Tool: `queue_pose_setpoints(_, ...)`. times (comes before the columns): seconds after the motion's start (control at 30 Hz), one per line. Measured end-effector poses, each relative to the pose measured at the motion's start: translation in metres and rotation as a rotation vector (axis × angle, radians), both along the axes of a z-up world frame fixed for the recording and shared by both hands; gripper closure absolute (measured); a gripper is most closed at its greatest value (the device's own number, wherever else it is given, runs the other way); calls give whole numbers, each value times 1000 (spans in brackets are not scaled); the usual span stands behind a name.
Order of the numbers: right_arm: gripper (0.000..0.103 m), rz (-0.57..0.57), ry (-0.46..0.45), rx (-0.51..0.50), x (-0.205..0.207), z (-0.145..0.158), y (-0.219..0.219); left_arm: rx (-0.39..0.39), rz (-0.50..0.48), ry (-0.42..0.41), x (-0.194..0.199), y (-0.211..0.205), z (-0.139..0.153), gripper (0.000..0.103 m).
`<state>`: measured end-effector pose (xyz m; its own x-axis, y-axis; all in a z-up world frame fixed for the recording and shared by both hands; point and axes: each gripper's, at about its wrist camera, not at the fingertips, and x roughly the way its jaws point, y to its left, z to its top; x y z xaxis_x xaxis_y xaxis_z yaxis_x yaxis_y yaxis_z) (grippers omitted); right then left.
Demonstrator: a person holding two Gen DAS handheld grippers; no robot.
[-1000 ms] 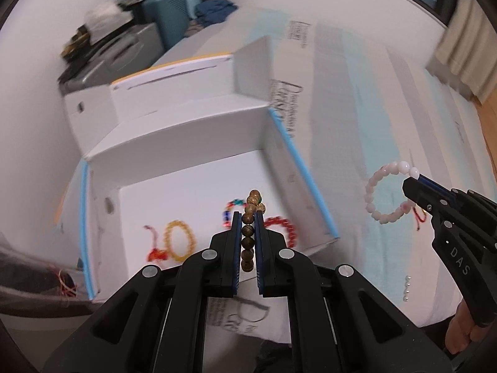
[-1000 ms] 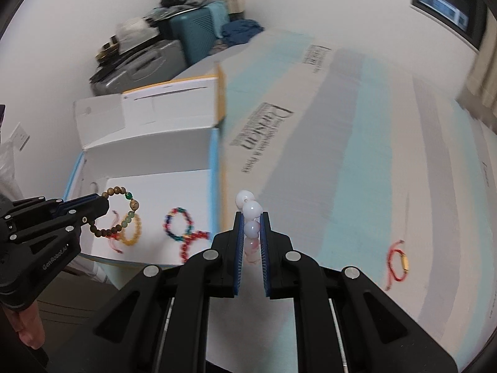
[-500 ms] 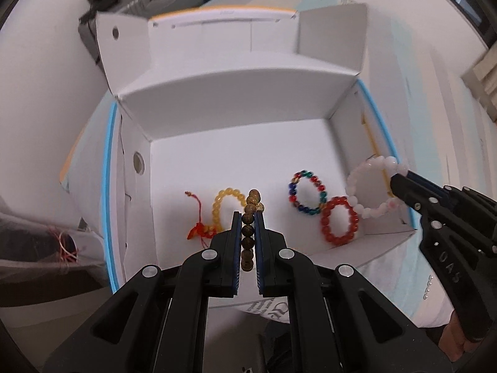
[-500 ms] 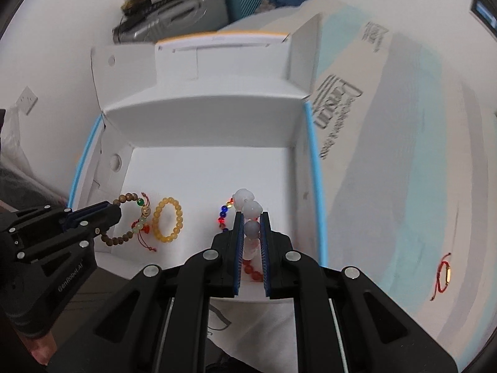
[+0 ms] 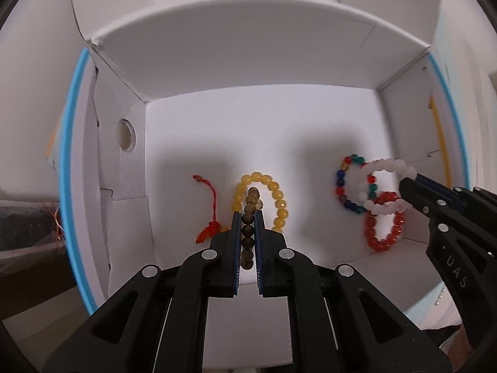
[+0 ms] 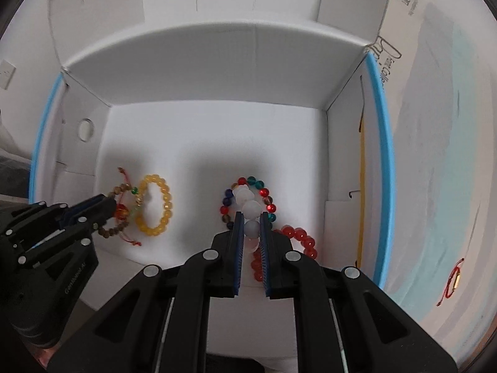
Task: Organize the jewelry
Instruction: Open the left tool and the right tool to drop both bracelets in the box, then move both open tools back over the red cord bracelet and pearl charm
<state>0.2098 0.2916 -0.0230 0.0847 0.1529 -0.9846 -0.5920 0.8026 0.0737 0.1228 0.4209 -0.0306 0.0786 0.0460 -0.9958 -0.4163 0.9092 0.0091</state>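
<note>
A striped bed cover [image 6: 441, 161] lies right of an open white box [image 5: 248, 71]. Above its floor, the left hand-held gripper [image 5: 248, 217] pinches a brown wooden bracelet [image 5: 248, 227] over a yellow bracelet [image 5: 273, 195]; the right hand-held gripper [image 6: 251, 220] clamps a pale pink bracelet [image 6: 251, 209] above multicolored [image 6: 267, 191] and red [image 6: 303, 237] bracelets.

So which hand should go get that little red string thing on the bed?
The right gripper, probably. The red cord bracelet lies on the bed on its side, outside the box. It holds the white bracelet and must drop it first.
</note>
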Motion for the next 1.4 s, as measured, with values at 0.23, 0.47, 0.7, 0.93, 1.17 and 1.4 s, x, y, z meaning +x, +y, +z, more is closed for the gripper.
queue_pose_setpoints(0.23, 94, -1, 32, -43, 6, -23, 7, 17, 1, 63, 3, 5, -21, 96)
queue_pose_setpoints(0.47, 94, -4, 51, -64, 6, -37, 6, 29, -5, 82, 1, 8, -28, 96)
queue_pose_setpoints(0.7, 90, -15, 44, -66, 4, -37, 2, 76, -6, 58, -6, 8, -19, 92)
queue_pose_setpoints(0.93, 59, -24, 21, -28, 2, -27, -3, 106, 3, 9, -24, 7, 0, 68)
queue_pose_setpoints(1.17, 28, -33, -25, 77, -6, 3, -13, 137, 21, -80, -49, 6, 28, 32)
queue_pose_setpoints(1.4, 14, -62, -101, 175, -5, 46, -28, 162, 10, -158, -48, 0, 61, 11)
